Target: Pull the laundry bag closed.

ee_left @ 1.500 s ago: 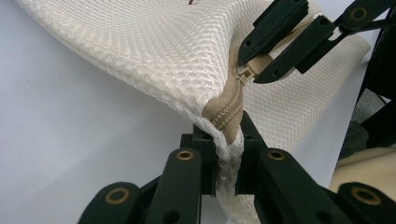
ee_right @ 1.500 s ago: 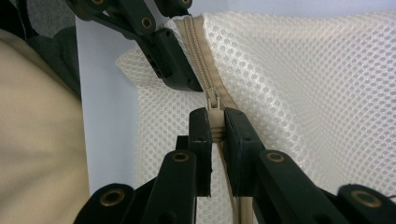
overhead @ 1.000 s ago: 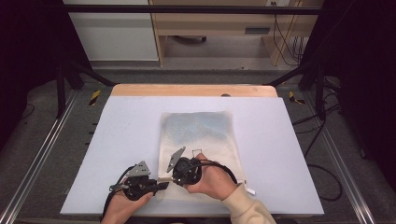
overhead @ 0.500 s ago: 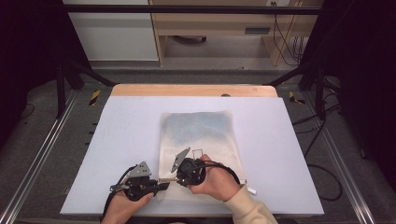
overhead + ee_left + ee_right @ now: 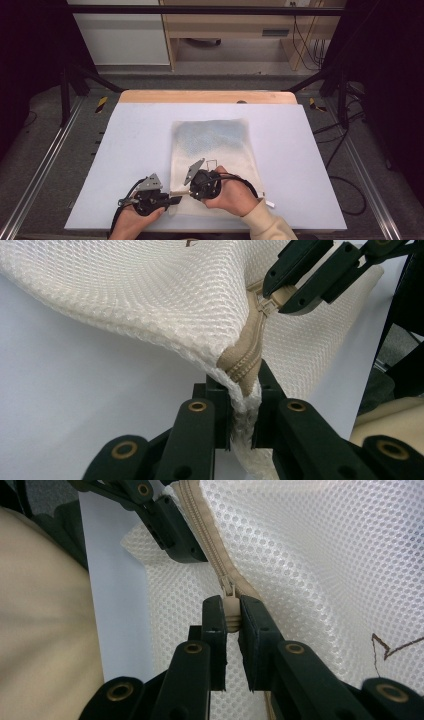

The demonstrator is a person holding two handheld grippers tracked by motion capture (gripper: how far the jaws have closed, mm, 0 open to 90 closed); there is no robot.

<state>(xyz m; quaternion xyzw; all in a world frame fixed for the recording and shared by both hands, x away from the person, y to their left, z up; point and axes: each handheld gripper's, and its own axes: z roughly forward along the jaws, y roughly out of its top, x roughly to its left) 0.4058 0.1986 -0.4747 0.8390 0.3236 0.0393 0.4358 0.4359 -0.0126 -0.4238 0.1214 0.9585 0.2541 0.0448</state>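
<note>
A cream mesh laundry bag [image 5: 212,150] lies flat on the white table [image 5: 125,150], its beige zipper [image 5: 248,362] along the near edge. My left gripper [image 5: 243,405] is shut on the bag's near-left corner at the zipper's end and lifts it slightly. In the high view my left gripper [image 5: 175,200] sits at the bag's near-left corner. My right gripper [image 5: 231,617] is shut on the zipper pull [image 5: 230,597], a short way along the zipper from the left one. In the high view my right gripper [image 5: 186,192] points left, close beside the left gripper.
A wooden strip [image 5: 207,96] borders the table's far edge. Metal rails [image 5: 45,165] run down both sides. Cables [image 5: 345,185] lie on the floor at the right. A small white tab [image 5: 270,204] pokes out by the right sleeve.
</note>
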